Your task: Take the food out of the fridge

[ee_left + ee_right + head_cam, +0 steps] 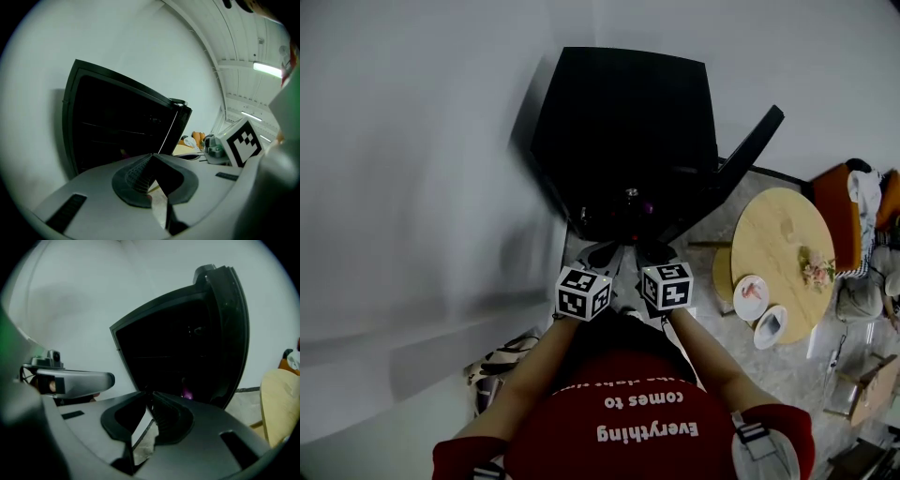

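A black fridge (623, 131) stands against the white wall, its door (741, 159) swung open to the right. Its inside is dark; a small pink-purple thing (642, 208) glints low down, and it shows as a glow (187, 392) in the right gripper view. My left gripper (602, 255) and right gripper (654, 253) hang side by side just in front of the fridge's opening, apart from it. The left gripper's (151, 155) jaws meet at their tips with nothing between them. The right gripper's (149, 393) jaws also meet, empty.
A round wooden table (778, 244) stands to the right with two plates (751, 297) and a small bunch of flowers (817, 270). An orange chair (839, 211) stands behind it. A bag (502, 361) lies on the floor at the left.
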Motion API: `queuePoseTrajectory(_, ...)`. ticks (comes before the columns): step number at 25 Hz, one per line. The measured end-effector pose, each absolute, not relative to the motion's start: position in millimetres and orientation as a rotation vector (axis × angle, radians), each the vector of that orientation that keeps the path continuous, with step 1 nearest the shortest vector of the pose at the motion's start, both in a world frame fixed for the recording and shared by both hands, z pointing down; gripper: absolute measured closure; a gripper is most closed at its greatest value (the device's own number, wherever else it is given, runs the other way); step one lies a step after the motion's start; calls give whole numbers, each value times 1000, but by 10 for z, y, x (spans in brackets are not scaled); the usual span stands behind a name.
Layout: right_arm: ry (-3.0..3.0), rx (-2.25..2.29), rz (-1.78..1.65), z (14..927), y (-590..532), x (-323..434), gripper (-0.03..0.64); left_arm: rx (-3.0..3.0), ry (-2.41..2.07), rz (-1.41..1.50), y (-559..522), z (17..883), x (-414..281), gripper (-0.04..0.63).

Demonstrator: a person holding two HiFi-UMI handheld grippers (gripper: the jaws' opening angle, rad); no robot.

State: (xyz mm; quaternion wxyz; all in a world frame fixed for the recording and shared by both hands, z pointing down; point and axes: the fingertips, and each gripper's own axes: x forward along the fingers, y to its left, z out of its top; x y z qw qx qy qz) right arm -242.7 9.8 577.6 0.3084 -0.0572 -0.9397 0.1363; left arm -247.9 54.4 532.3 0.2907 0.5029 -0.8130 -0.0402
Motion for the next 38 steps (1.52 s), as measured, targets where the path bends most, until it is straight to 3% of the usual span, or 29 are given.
queuePoseTrajectory(3,-2475,-115,365,5929,106,-2659,483,1336,-2173,-87,570,5426,-2657,589)
queuePoseTrajectory(10,-2475,96,203,6340,-195,-3041,401,1353,-2158,-82,566,5802,-2874,589)
queuePoseTrajectory(24,-2388,345,49,7366,-898,-3515,383,1310,-2156,-134,518,6677,-2945,589)
queuePoseTrajectory(38,-2313,294,50,7686,-921,-3638,403,1263,-2183,-134,674,6679,-3067,589)
